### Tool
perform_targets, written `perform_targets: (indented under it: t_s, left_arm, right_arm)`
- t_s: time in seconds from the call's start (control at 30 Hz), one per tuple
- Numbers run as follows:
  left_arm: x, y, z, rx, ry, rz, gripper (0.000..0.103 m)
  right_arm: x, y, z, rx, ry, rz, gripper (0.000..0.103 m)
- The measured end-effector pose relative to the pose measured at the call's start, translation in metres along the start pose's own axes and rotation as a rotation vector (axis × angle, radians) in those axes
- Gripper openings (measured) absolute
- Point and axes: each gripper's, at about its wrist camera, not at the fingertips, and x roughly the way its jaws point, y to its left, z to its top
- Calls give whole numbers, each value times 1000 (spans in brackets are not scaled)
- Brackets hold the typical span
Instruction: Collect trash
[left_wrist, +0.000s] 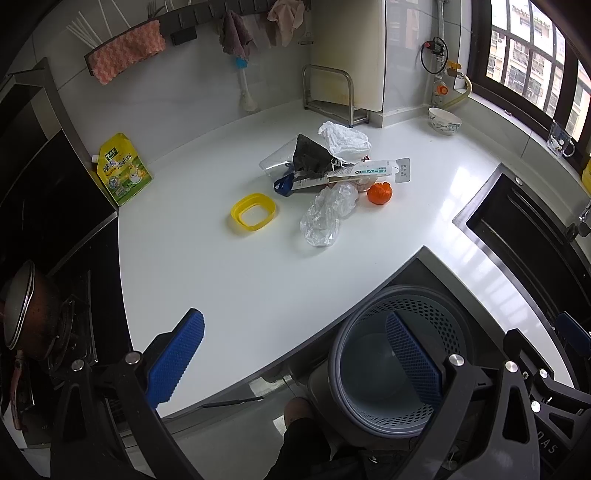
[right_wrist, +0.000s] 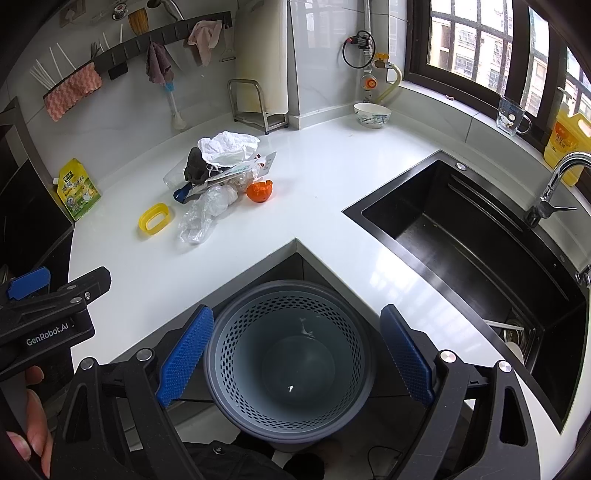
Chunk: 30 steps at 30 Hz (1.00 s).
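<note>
Two grippers are in your hands, both with jaws spread apart and holding nothing: your left gripper (left_wrist: 295, 358) hovers over the front edge of the white countertop (left_wrist: 221, 277), and your right gripper (right_wrist: 295, 354) sits directly above the perforated grey bin (right_wrist: 288, 358), which stands on the floor in the notch where the counter corner cuts inward. Trash lies clustered mid-counter: a crumpled white bag (right_wrist: 229, 146), a dark wrapper (right_wrist: 195, 166), a flat printed package (left_wrist: 369, 171), a clear plastic bag (right_wrist: 203, 214), an orange peel (right_wrist: 259, 191) and a yellow ring (right_wrist: 154, 218) just left of the pile. Bare counter runs between the pile and the front edge. Right of the notch, the black sink (right_wrist: 480, 251) opens close to the counter edge. A green-yellow pouch (left_wrist: 122, 171) stands by the stove, well apart from the pile.
</note>
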Motion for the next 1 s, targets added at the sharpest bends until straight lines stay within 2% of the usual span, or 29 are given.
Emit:
perform_targets:
  t_s: [1.0]
  left_arm:
    - [-1,3,2,-2,-5,5,97]
  right_arm:
    - [1,0,0,4,-3,17,87]
